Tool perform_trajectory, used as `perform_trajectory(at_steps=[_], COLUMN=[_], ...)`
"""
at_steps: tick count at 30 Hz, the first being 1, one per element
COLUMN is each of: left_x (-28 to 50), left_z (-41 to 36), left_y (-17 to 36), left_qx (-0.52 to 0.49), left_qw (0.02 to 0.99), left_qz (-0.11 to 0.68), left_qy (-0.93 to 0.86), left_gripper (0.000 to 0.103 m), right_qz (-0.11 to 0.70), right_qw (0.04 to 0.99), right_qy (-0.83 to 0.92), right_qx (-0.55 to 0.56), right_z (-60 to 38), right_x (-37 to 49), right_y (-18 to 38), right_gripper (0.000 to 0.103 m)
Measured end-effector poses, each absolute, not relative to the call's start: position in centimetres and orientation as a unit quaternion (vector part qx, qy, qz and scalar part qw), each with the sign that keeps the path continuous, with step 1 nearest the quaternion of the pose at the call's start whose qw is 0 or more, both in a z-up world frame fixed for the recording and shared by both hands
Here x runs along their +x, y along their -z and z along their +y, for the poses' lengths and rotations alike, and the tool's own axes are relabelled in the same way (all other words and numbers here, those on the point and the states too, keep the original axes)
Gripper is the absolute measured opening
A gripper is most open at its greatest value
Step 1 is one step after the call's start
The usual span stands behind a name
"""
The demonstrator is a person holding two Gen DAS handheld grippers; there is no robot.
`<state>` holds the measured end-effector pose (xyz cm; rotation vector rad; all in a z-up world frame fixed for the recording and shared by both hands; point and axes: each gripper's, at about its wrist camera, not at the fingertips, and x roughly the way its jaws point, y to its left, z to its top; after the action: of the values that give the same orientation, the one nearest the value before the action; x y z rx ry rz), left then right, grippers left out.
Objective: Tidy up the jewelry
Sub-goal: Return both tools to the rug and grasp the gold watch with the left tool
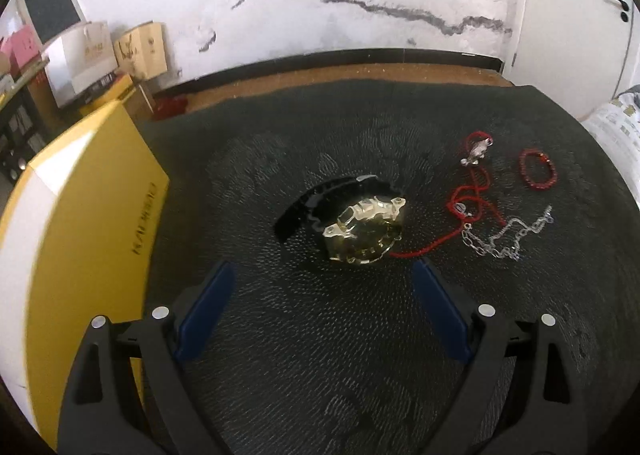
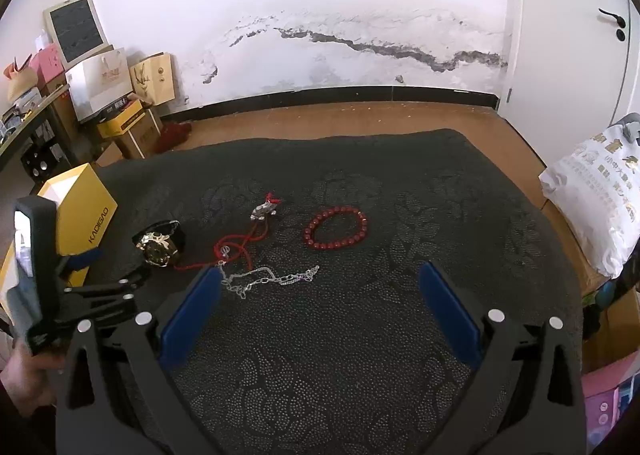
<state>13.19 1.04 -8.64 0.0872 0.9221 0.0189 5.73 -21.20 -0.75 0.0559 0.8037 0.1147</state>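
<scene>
Dark patterned cloth covers the counter (image 2: 360, 335) below a cracked white wall. Both tools gape wide and hold nothing. Just ahead of the left tool (image 1: 324, 275) lies the watch (image 1: 360, 231), with a yellow box (image 1: 80, 235) to its left. Ahead of the right tool (image 2: 320, 283) sit a silver chain (image 2: 264, 279), a red cord (image 2: 236, 251) and a bead bracelet (image 2: 335, 233).

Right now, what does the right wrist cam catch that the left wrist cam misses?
Right wrist only: the left gripper itself, open by the watch, the hand holding it, and the white printed bag.
Left wrist only: nothing notable.
Both: watch, yellow box, red cord necklace, silver chain, red bead bracelet. Right gripper open, empty.
</scene>
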Motion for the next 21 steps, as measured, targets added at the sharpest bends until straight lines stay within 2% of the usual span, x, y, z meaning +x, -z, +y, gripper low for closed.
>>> perform_trajectory(at_steps=[11, 18, 19, 20, 21], left_x=[16.4, 18.1, 18.2, 18.1, 18.1], left_z=[-0.2, -0.3, -0.1, 0.0, -0.2], left_y=[11.5, 12.1, 12.1, 12.0, 11.8], left_qx=[0.027, 0.026, 0.02, 0.008, 0.017], left_qw=[0.88, 0.892, 0.893, 0.893, 0.892], left_qz=[0.473, 0.45, 0.45, 0.449, 0.45], left_qy=[-0.01, -0.03, -0.025, -0.012, -0.024], left_gripper=[0.088, 0.089, 0.08, 0.064, 0.064], right_qz=[0.409, 0.413, 0.413, 0.413, 0.414], right_qw=[0.91, 0.908, 0.908, 0.908, 0.908], right_qy=[-0.061, -0.065, -0.065, -0.065, -0.066], right_qx=[0.023, 0.021, 0.023, 0.023, 0.023], right_z=[-21.2, -21.4, -21.5, -21.5, -21.5], right_x=[6.0, 5.8, 5.8, 5.7, 5.8], right_y=[1.6, 1.6, 1.6, 1.6, 1.7], right_gripper=[0.096, 0.096, 0.096, 0.096, 0.096])
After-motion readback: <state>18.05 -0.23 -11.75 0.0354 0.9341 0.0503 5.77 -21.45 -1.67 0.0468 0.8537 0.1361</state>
